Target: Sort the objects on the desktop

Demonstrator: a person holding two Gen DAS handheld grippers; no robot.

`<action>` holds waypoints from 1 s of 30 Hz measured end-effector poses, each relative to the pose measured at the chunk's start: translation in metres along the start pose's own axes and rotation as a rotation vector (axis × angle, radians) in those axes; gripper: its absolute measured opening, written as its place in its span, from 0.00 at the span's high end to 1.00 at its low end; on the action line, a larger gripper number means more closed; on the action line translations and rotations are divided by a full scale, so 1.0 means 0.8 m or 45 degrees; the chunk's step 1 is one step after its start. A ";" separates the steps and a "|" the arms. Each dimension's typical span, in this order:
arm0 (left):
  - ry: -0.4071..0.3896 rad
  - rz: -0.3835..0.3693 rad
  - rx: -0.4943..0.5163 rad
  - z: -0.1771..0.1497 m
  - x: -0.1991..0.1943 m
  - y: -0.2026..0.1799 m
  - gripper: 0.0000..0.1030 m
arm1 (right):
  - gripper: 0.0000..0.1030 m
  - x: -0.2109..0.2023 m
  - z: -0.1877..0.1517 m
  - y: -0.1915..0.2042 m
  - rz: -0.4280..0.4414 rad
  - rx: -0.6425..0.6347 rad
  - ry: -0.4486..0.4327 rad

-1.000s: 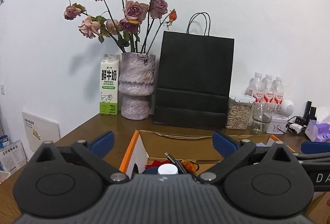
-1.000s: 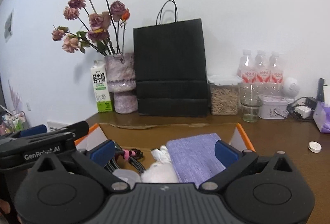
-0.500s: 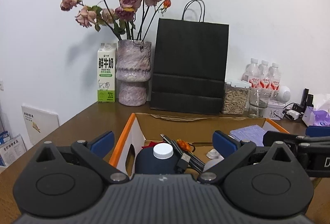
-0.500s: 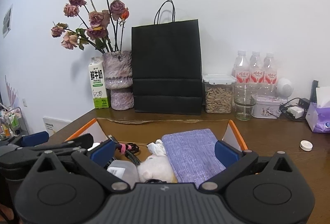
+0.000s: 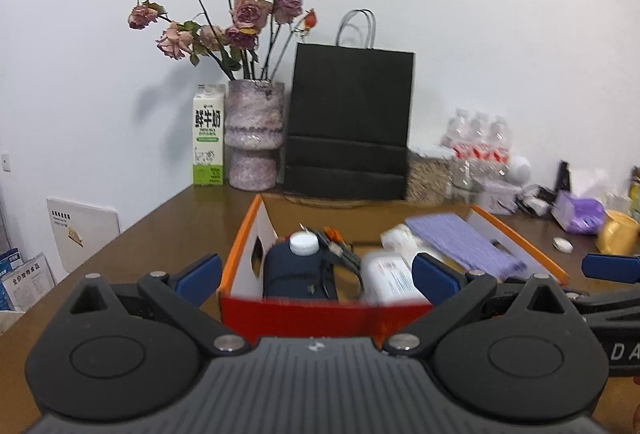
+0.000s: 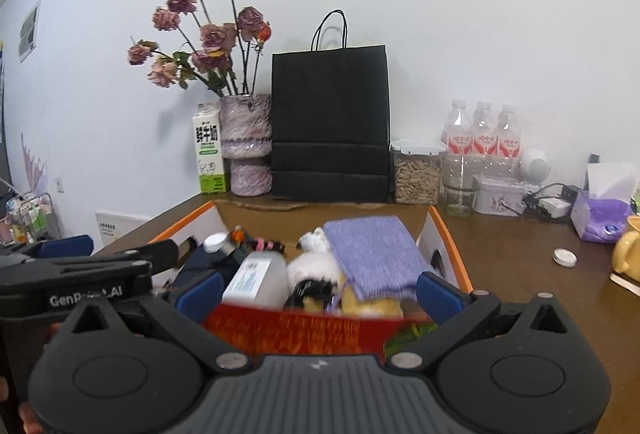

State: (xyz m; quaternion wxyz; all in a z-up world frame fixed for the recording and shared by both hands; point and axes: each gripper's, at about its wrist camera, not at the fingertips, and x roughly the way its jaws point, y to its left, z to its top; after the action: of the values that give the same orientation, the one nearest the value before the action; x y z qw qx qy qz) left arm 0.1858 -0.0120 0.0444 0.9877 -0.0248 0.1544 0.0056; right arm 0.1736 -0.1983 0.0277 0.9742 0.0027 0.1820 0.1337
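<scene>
Ahead, filled box (image 5: 326, 308) just beyond both tongs, left tongs (image 5: 316, 272) and right tongs (image 6: 318, 292) spread wide, empty

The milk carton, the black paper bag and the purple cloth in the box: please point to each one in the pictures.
milk carton (image 6: 209, 150), right wrist view, on its printed front face.
black paper bag (image 6: 330, 122), right wrist view, on the middle of its front.
purple cloth (image 6: 374, 254), right wrist view, on its top surface.

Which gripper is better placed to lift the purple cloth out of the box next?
Right, probably. The purple cloth lies just ahead of the open right gripper; the left gripper faces the dark bottle.
</scene>
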 end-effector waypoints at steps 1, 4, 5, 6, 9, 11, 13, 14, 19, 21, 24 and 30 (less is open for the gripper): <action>0.011 -0.008 0.014 -0.003 -0.009 -0.001 0.00 | 0.00 -0.011 -0.005 0.001 0.010 0.000 0.006; 0.045 -0.026 0.038 -0.016 -0.043 -0.004 0.00 | 0.00 -0.045 -0.022 0.008 0.026 -0.007 0.028; 0.054 -0.029 0.042 -0.020 -0.053 -0.005 0.00 | 0.00 -0.057 -0.027 0.010 0.031 -0.011 0.038; 0.068 -0.034 0.045 -0.026 -0.064 -0.006 0.00 | 0.00 -0.066 -0.032 0.012 0.032 -0.010 0.048; 0.103 -0.049 0.045 -0.038 -0.093 -0.007 0.00 | 0.00 -0.098 -0.044 0.018 0.045 -0.006 0.071; 0.111 -0.050 0.036 -0.043 -0.109 -0.006 0.00 | 0.00 -0.117 -0.051 0.020 0.054 -0.005 0.074; 0.109 -0.053 0.031 -0.050 -0.128 -0.006 0.00 | 0.00 -0.135 -0.057 0.021 0.050 -0.004 0.076; 0.110 -0.050 0.025 -0.052 -0.136 -0.007 0.00 | 0.00 -0.143 -0.061 0.022 0.046 -0.006 0.078; 0.112 -0.018 0.003 -0.067 -0.170 -0.008 0.00 | 0.00 -0.171 -0.080 0.023 0.051 0.032 0.118; 0.131 -0.006 0.009 -0.073 -0.177 -0.009 0.00 | 0.00 -0.178 -0.088 0.025 0.057 0.044 0.136; 0.165 0.004 0.022 -0.080 -0.183 -0.011 0.00 | 0.00 -0.186 -0.097 0.029 0.048 0.045 0.161; 0.185 0.016 0.031 -0.087 -0.194 -0.010 0.00 | 0.00 -0.195 -0.106 0.033 0.049 0.055 0.190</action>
State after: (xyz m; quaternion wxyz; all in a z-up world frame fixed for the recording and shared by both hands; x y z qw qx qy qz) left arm 0.0167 -0.0244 0.0259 0.9740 -0.0122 0.2260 0.0082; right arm -0.0038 -0.2178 0.0052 0.9548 0.0171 0.2570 0.1483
